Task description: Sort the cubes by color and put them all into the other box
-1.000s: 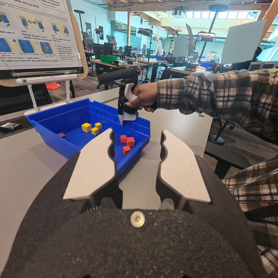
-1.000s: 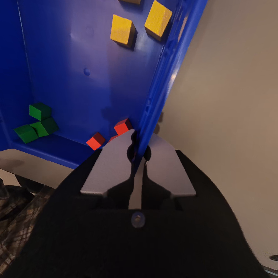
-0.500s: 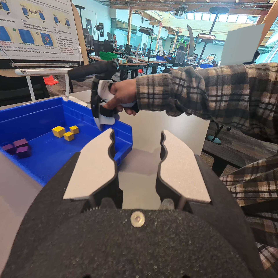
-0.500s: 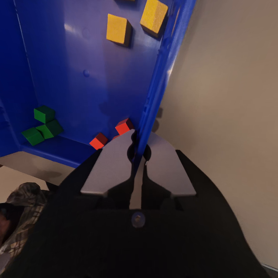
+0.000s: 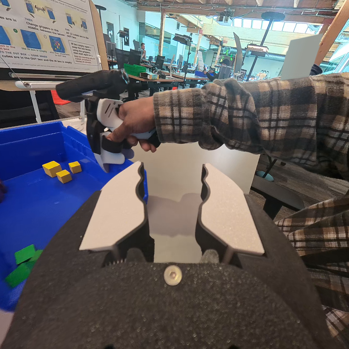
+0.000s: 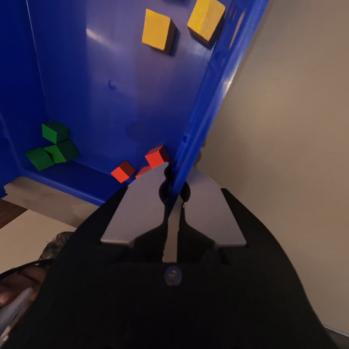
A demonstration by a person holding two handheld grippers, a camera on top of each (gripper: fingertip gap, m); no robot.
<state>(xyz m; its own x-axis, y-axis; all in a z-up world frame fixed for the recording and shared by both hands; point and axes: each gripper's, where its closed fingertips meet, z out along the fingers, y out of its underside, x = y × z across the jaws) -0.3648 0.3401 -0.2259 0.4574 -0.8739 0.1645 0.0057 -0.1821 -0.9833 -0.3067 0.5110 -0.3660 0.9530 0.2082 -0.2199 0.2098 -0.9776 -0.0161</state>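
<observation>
The blue bin (image 6: 117,79) fills the upper left of the right wrist frame, holding green cubes (image 6: 52,146) at lower left, red cubes (image 6: 156,156) by the fingertips and yellow cubes (image 6: 157,30) at top, grouped by colour; sorting looks largely done. Its long axis runs bottom to top, leaning right. The right gripper (image 6: 172,171) is clamped on its side wall; the left gripper (image 5: 171,174) gapes empty over the table (image 5: 173,217)
</observation>
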